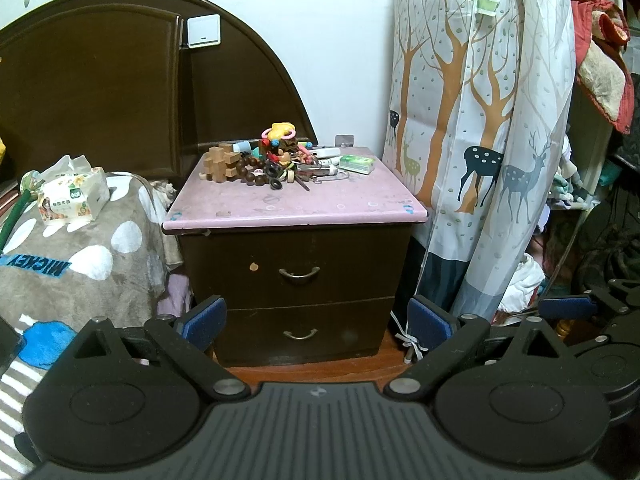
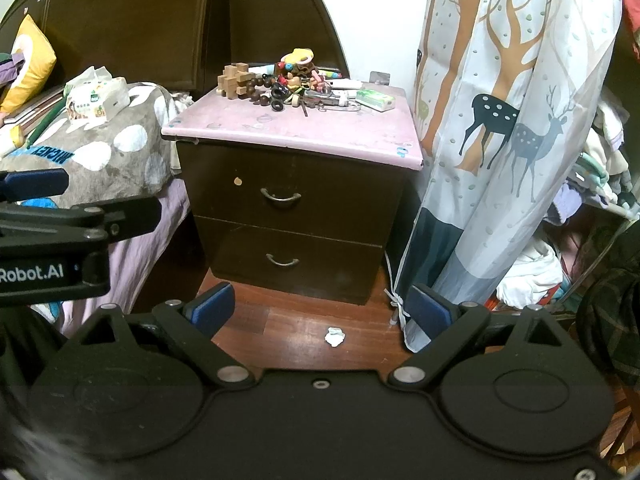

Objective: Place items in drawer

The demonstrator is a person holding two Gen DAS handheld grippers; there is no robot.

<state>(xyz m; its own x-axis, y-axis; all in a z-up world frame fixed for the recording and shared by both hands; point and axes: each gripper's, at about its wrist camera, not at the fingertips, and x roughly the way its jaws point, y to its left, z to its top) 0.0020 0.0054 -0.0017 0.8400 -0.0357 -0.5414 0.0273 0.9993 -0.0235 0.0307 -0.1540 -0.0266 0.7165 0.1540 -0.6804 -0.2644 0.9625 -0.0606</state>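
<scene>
Both drawers shut; clutter heap of beads, wooden puzzle and toys (image 1: 276, 160) sits on pink-topped dark nightstand (image 1: 296, 208). Left gripper (image 1: 316, 322) and right gripper (image 2: 320, 310) released, empty. Judgement: hook top drawer's curved metal handle (image 2: 281, 196) squarely, pull straight.

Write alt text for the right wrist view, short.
A dark two-drawer nightstand with both drawers shut stands ahead, its pink top piled with small toys, beads and a wooden puzzle. The open right gripper frames the wood floor below; a bed sits left, a deer-print curtain right.
</scene>
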